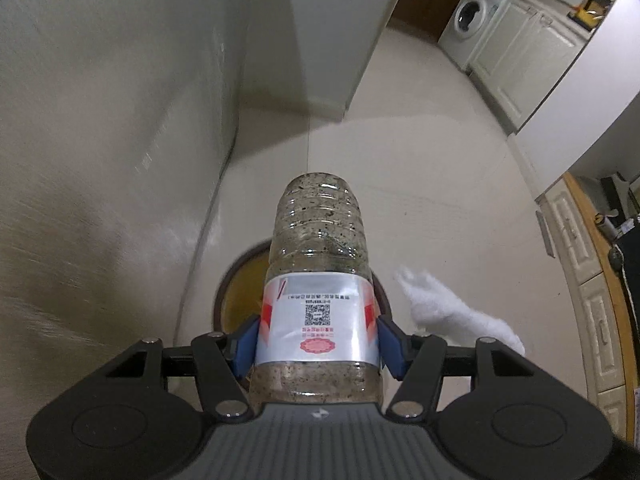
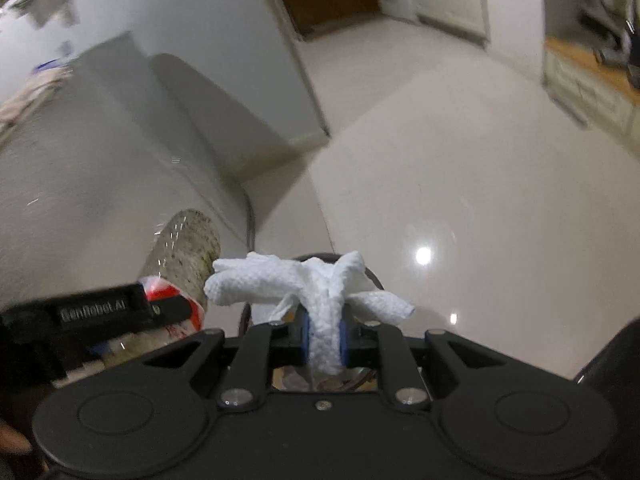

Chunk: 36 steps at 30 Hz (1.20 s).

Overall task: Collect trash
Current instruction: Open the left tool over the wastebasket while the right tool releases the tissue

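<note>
My left gripper (image 1: 316,344) is shut on a clear plastic bottle (image 1: 318,248) with a red and white label; dark specks cover its inside. Its blue pads (image 1: 246,346) press on the label from both sides. Below the bottle lies the round dark rim of a trash bin (image 1: 224,280), its yellowish inside showing. My right gripper (image 2: 324,338) is shut on a crumpled white paper towel (image 2: 312,284), which also shows at the right of the left wrist view (image 1: 448,308). In the right wrist view the bottle (image 2: 184,248) and the left gripper's black body appear at the left, above the bin rim (image 2: 374,276).
A pale wall (image 1: 100,140) runs along the left, with a white cabinet corner (image 1: 320,40) ahead. Glossy light floor tiles (image 1: 420,180) spread to the right. A washing machine (image 1: 472,20) and white cupboards (image 1: 532,52) stand far back. A wooden-edged counter (image 1: 600,264) is at the right.
</note>
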### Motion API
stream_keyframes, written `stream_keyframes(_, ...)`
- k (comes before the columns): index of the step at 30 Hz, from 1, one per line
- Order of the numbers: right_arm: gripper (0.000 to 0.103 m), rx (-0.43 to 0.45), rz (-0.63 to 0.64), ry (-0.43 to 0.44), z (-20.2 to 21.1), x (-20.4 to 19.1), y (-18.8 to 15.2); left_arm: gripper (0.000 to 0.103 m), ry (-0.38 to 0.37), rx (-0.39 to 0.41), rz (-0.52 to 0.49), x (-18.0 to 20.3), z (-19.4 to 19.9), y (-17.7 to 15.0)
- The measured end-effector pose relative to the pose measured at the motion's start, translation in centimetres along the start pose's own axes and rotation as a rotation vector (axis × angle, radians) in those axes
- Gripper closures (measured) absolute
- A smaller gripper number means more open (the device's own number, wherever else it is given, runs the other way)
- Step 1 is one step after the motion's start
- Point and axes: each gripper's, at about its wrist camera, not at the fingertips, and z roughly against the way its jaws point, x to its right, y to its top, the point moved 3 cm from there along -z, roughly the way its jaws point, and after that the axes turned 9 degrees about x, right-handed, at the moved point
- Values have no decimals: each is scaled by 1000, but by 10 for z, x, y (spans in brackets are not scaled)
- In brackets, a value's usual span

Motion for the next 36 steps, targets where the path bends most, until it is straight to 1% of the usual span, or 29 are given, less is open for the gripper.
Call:
stream_keyframes(3, 88, -15, -65, -29, -35, 6, -4, 41, -7, -46, -19, -1, -43, -10)
stream_keyframes(6, 88, -25, -101, -60, -63, 13, -13, 41, -49, -119, -51, -4, -89, -21)
stream_keyframes(8, 88, -31, -118, -68, -79, 18, -23, 41, -58, -155, -68, -8, -115, -29)
stream_keyframes(10, 88, -63, -132, -84, -93, 28, -29, 41, -73, -188, -92, -9, -141, -35)
stream_keyframes(11, 88, -85, -140, -94, -100, 33, -30, 41, -86, -202, -102, -10, -151, -39)
stream_keyframes(12, 88, -89, -150, -96, -103, 35, -28, 41, -105, -220, -114, -9, -164, -42)
stream_keyframes(15, 88, -53, -196, -64, -111, 38, -17, 41, -137, -247, -156, -8, -193, -50)
stream_keyframes(17, 88, -51, -218, -50, -118, 38, -14, 41, -149, -269, -187, -2, -207, -57)
stream_keyframes(20, 88, -65, -246, -30, -126, 40, -15, 39, -148, -344, -247, 1, -231, -75)
stream_keyframes(21, 88, -68, -251, -24, -128, 41, -15, 36, -130, -371, -262, -1, -235, -81)
stream_keyframes(22, 88, -68, -252, -23, -130, 41, -15, 27, -115, -384, -260, -5, -236, -85)
stream_keyframes(23, 88, -70, -250, -26, -133, 40, -15, 25, -116, -378, -244, -9, -235, -88)
stream_keyframes(26, 88, -78, -253, -33, -138, 40, -14, 25, -144, -365, -172, -22, -227, -90)
stream_keyframes(27, 88, -80, -255, -33, -141, 39, -14, 25, -151, -349, -146, -27, -223, -89)
stream_keyframes(28, 88, -80, -255, -30, -144, 37, -13, 27, -158, -329, -128, -31, -219, -87)
stream_keyframes(30, 88, -79, -253, -24, -144, 36, -15, 42, -176, -291, -113, -37, -208, -87)
stream_keyframes(33, 88, -94, -239, -18, -139, 38, -21, 45, -190, -276, -92, -39, -202, -90)
stream_keyframes(36, 88, -103, -230, -23, -142, 36, -22, 46, -170, -290, -141, -29, -215, -95)
